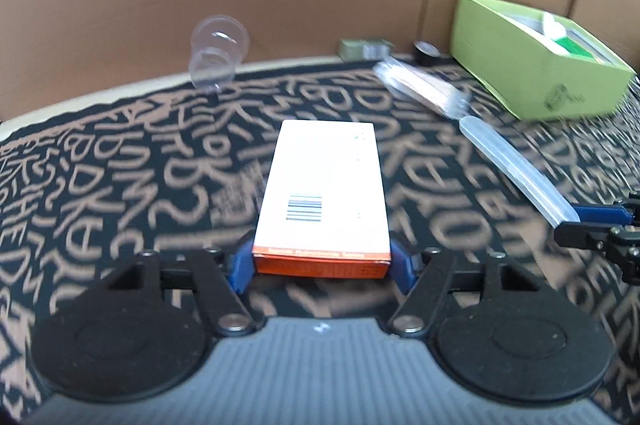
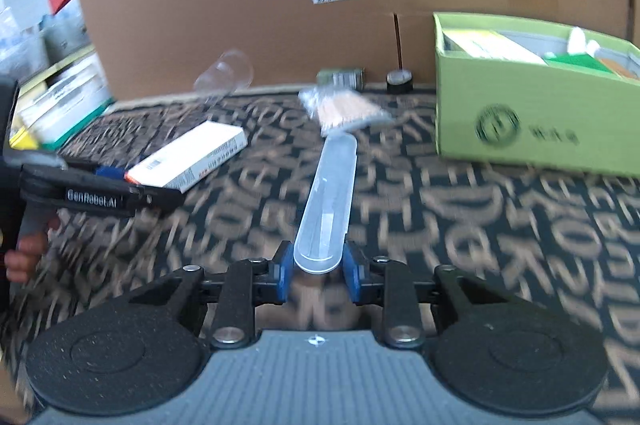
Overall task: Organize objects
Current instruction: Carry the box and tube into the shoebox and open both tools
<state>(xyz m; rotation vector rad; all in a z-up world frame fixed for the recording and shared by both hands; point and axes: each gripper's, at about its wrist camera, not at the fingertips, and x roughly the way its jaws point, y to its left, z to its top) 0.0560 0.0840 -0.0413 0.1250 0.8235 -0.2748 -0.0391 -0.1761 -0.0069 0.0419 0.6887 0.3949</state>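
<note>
Both grippers angle down over the patterned cloth [image 1: 120, 165]: the left gripper [image 1: 322, 267] clamps the white-and-orange carton's [image 1: 324, 185] near end, and the right gripper [image 2: 318, 265] pinches the clear slim case [image 2: 328, 193] by 1 tip. Held only at their ends, either could sag or pivot loose before reaching the green box [image 2: 532, 121], which sits beyond them to the right.

White, orange-ended carton [image 1: 322, 193] and clear long case [image 2: 328, 197], apparently lifted.

Perhaps storeroom: cardboard wall [image 2: 240, 5], stacked boxes [image 2: 60, 105]
</note>
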